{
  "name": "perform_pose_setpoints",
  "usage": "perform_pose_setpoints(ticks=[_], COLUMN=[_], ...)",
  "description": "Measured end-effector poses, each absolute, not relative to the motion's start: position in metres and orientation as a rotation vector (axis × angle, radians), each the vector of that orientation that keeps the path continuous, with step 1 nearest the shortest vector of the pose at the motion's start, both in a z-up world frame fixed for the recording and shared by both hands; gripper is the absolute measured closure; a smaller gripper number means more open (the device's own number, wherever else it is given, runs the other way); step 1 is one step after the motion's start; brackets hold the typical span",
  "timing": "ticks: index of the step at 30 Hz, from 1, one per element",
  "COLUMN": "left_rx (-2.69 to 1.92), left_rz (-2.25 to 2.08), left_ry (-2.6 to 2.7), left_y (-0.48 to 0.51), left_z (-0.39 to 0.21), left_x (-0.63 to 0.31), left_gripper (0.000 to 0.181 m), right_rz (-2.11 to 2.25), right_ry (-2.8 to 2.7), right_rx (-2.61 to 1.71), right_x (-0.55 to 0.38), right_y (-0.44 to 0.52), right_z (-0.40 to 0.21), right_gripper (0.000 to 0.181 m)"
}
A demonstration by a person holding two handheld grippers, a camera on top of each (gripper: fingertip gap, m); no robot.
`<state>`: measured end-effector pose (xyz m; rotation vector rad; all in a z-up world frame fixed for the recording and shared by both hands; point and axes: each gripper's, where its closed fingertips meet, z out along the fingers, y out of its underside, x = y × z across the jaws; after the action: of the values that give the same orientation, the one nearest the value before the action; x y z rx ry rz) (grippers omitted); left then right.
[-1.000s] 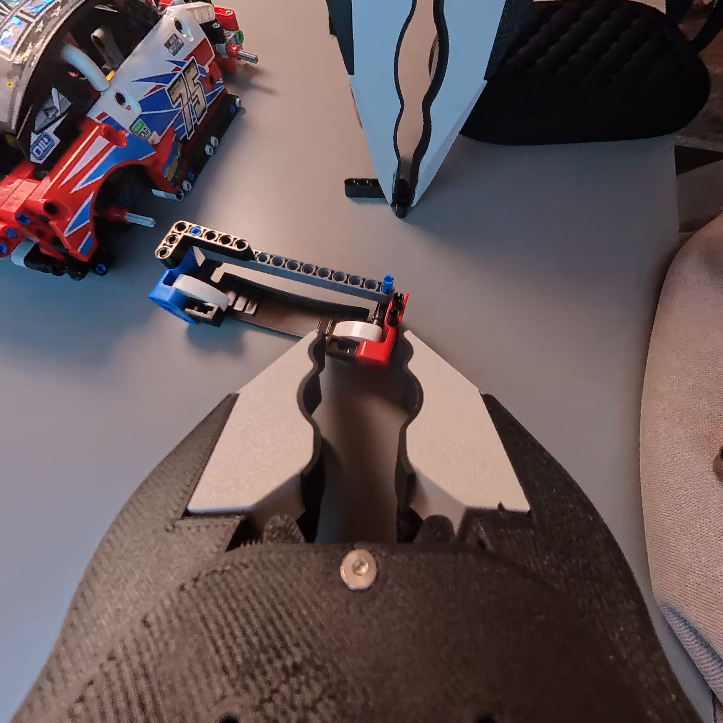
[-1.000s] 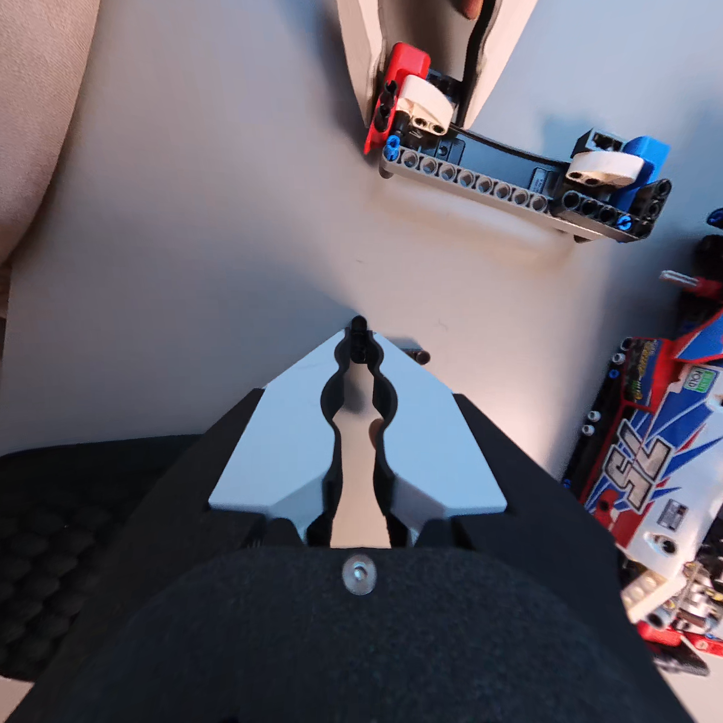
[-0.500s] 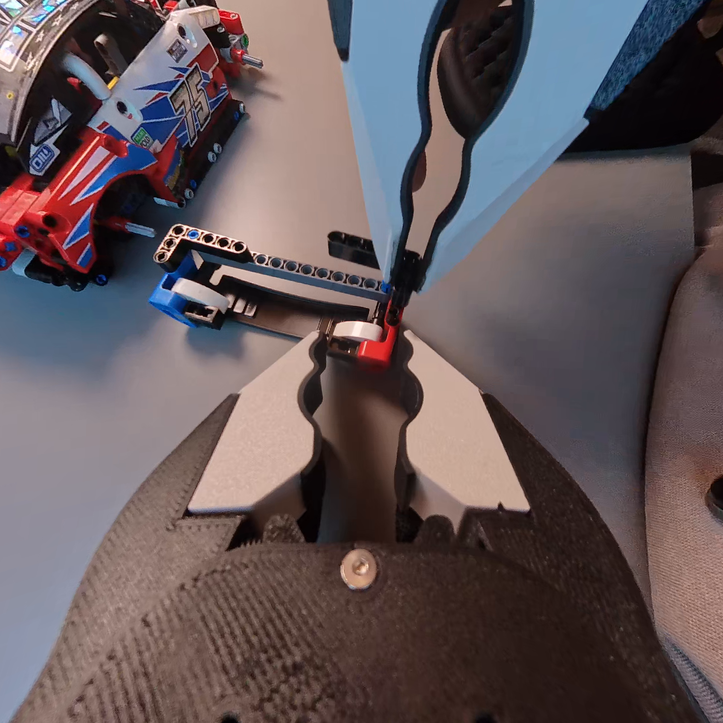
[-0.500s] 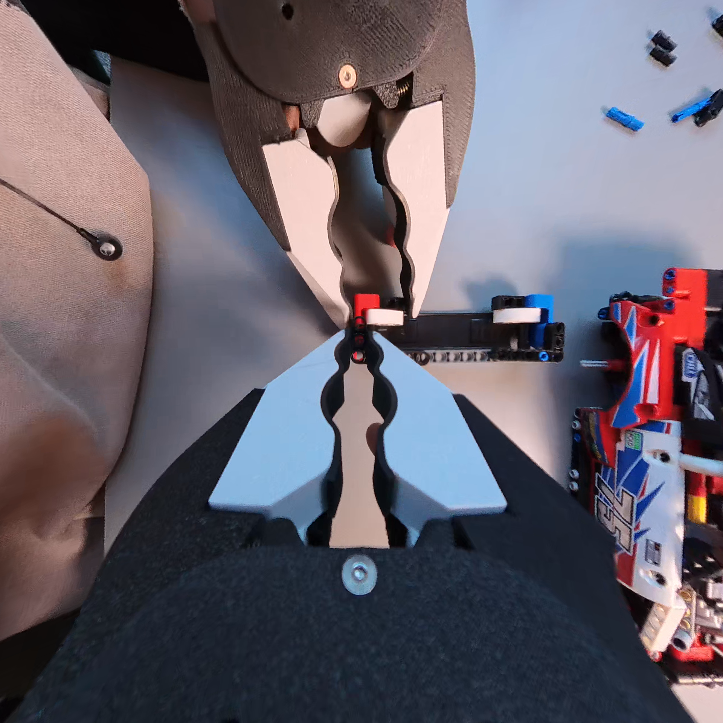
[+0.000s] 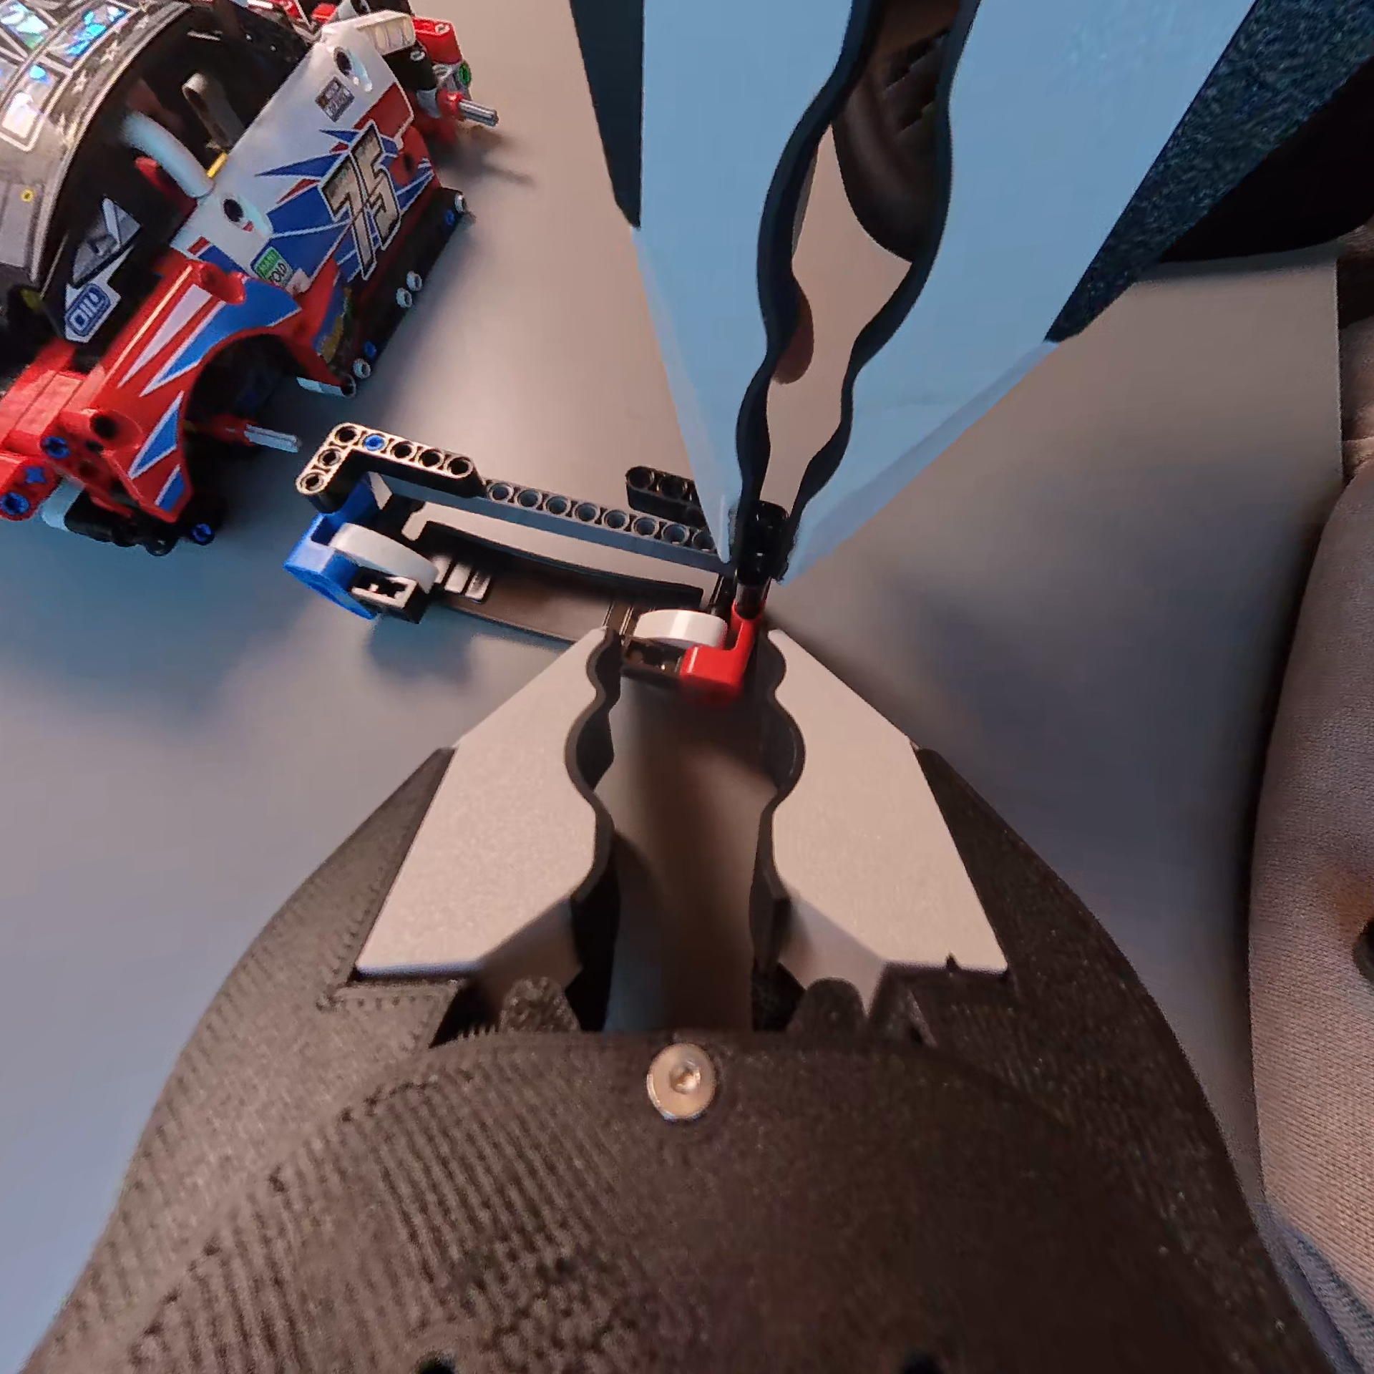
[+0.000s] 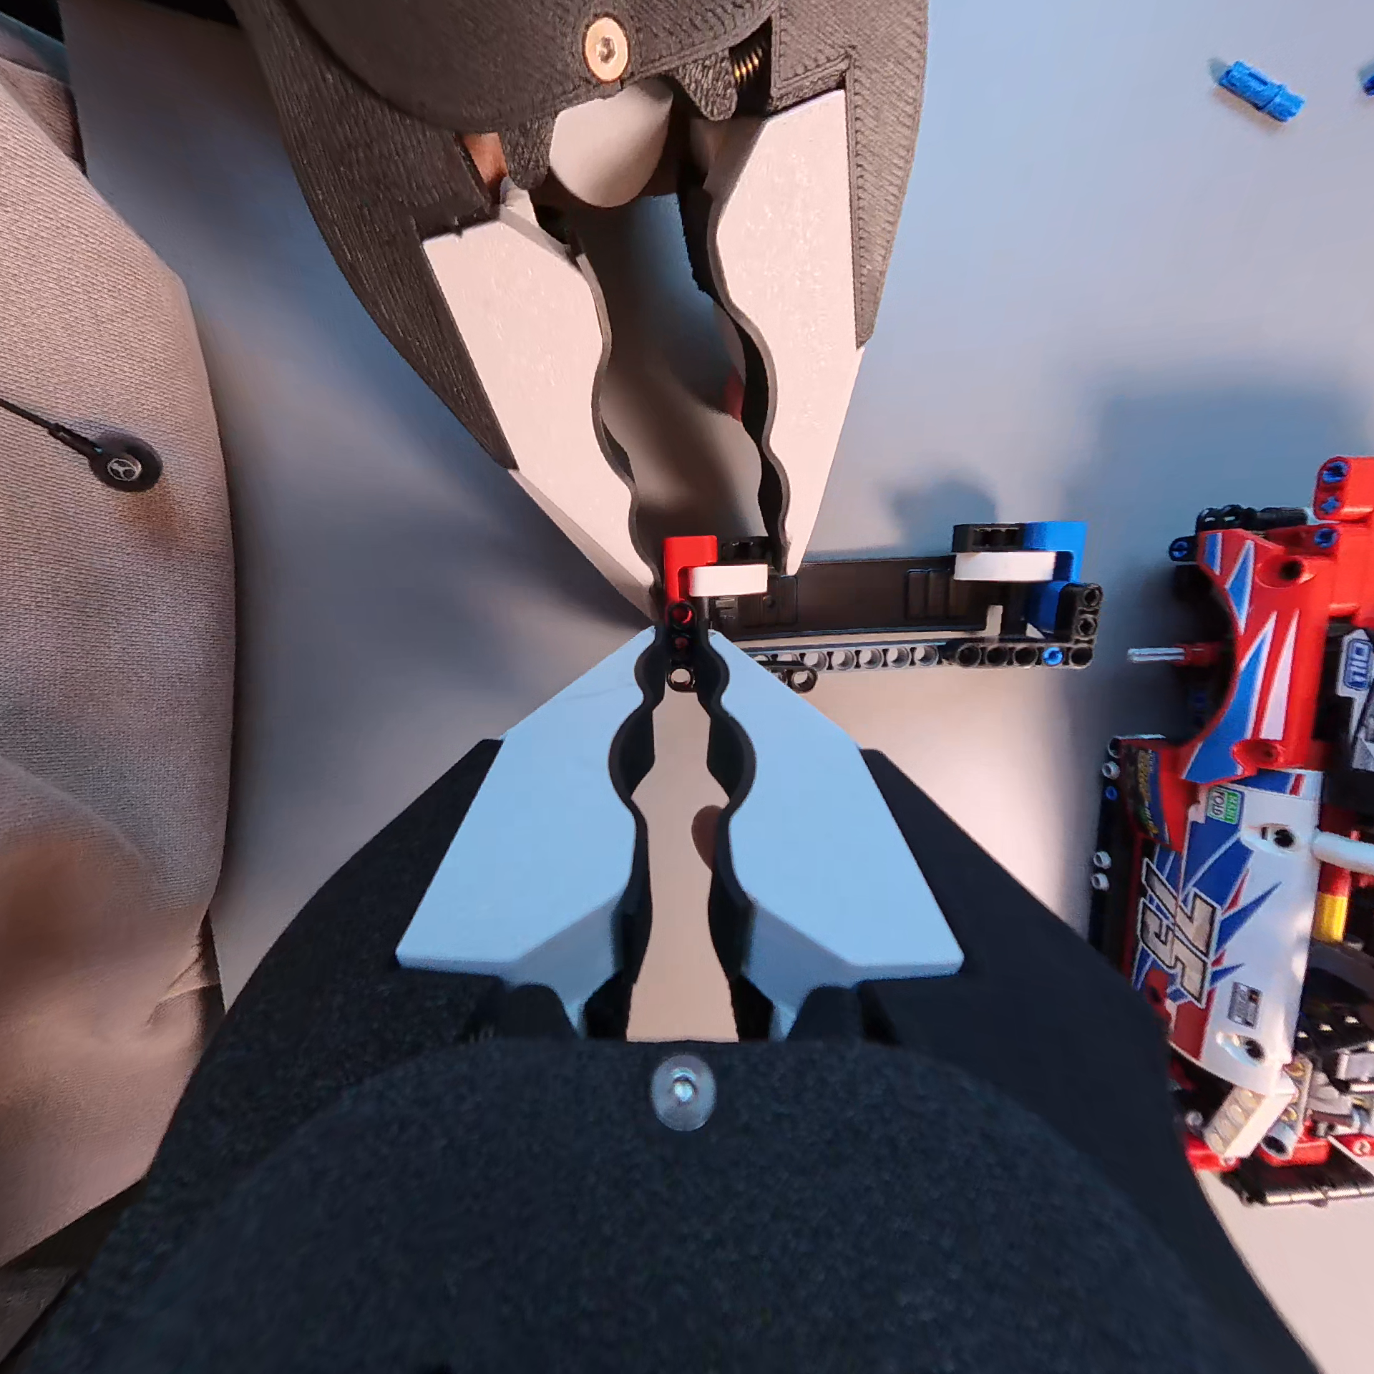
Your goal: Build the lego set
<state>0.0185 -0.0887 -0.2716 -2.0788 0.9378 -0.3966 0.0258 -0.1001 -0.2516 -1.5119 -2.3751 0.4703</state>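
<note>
Left gripper [image 5: 688,654] jaws clamp the red end of the frame [image 5: 520,550] lying on the bench [image 5: 223,743]. Right gripper [image 6: 680,654] pinches a black beam [image 6: 679,658] against that red corner; car [image 5: 208,245] sits nearby.

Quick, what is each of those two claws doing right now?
Left gripper: closed around the red-cornered end of the long black lego frame.
Right gripper: closed on a small black lego piece, pressed against the frame's red corner.
</note>
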Motion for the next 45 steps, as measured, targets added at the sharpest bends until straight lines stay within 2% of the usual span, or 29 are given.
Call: perform_pose_setpoints(ticks=[1, 45], left_rx=[-2.078, -2.062], left_rz=[-0.394, -0.338], left_ry=[0.941, 0.931], left_y=[-0.0888, -0.0883], left_z=[-0.2717, -0.2722], left_x=[0.0186, 0.0138], left_gripper=[0.147, 0.147], right_rz=[0.457, 0.388], right_ry=[-2.378, -2.351], right_rx=[-1.506, -1.507], right_x=[0.0262, 0.0200], right_y=[-0.1003, -0.1016], right_z=[-0.2518, -0.2578], right_gripper=[0.177, 0.177])
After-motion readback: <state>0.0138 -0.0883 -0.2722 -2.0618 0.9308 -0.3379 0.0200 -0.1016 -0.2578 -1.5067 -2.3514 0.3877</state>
